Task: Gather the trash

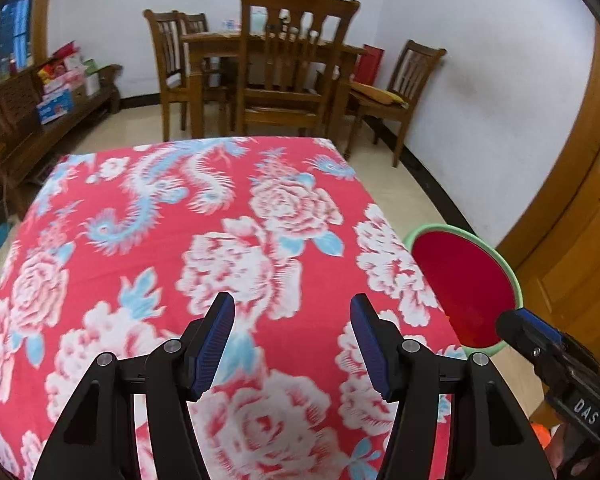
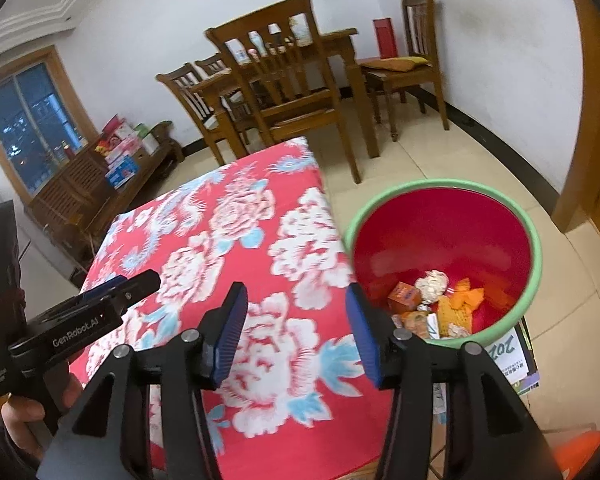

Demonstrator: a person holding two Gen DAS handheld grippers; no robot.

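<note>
A red bin with a green rim (image 2: 440, 186) stands on the floor at the right edge of a table under a red floral cloth (image 2: 220, 240). In it lie a crumpled white paper ball (image 2: 432, 284), a small orange box (image 2: 404, 295) and orange wrappers (image 2: 464, 296). My right gripper (image 2: 297, 292) is open and holds nothing, one finger over the cloth and the other by the bin's rim. My left gripper (image 1: 292, 304) hangs open over the cloth (image 1: 220, 240), nothing between its pads. In the left wrist view the bin (image 1: 440, 229) sits at the right, its contents hidden.
Beyond the cloth-covered table stand a wooden dining table (image 1: 268, 44) and several chairs (image 1: 292, 92). A bench with boxes (image 1: 56, 92) lines the left wall and a wooden door (image 1: 580, 240) is on the right. Printed papers (image 2: 516, 356) lie under the bin.
</note>
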